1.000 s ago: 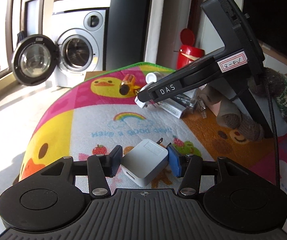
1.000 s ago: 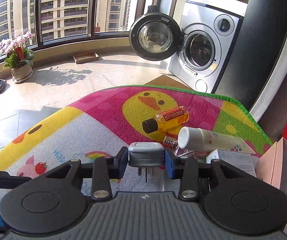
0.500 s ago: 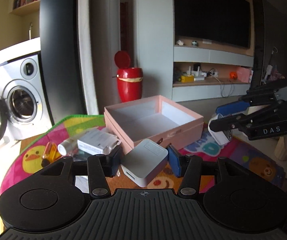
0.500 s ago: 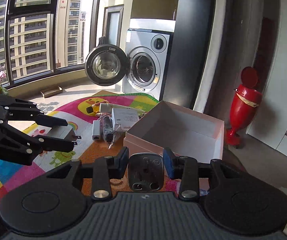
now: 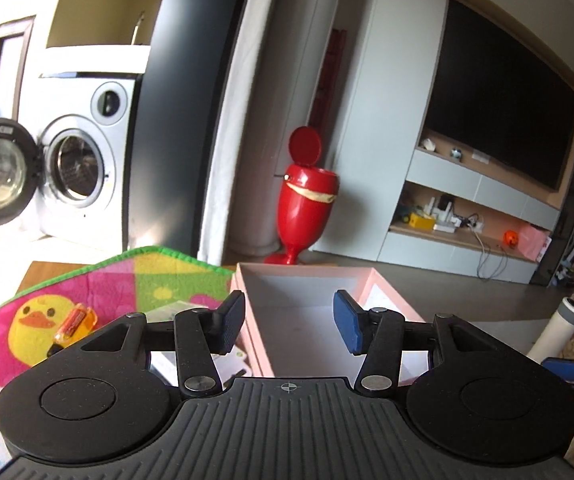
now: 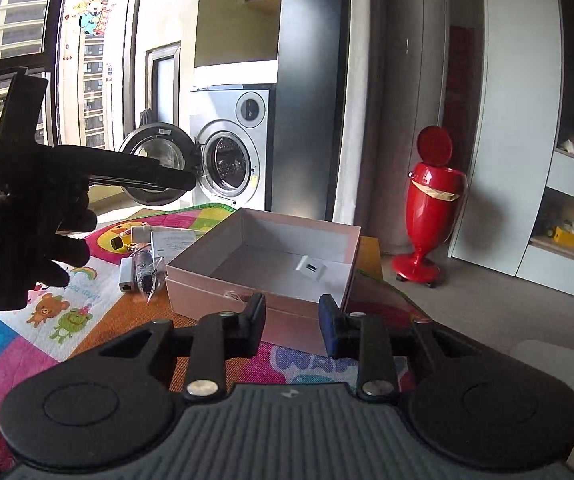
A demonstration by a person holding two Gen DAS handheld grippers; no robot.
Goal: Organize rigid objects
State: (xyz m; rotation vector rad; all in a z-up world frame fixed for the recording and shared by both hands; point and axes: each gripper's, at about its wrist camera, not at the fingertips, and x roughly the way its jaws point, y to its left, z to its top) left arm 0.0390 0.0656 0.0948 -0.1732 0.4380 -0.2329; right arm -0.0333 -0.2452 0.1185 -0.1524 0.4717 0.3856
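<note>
Left gripper (image 5: 289, 322) empty, jaws well apart, gloved hand (image 6: 27, 248) gripping its handle. Right gripper (image 6: 291, 320) empty, jaws closing.

I see a washing machine (image 6: 231, 152) with its round door (image 6: 155, 168) swung open, a red bin (image 6: 431, 204) standing by the grey wall, and a dark television (image 5: 499, 104) above cluttered shelves (image 5: 467, 220).

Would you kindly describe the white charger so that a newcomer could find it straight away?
Start at the colourful play mat and find the open pink box standing on it. The white charger lies on the box's pale floor near the far right corner. It is the only thing visible inside; the other small items lie outside on the mat.
</note>
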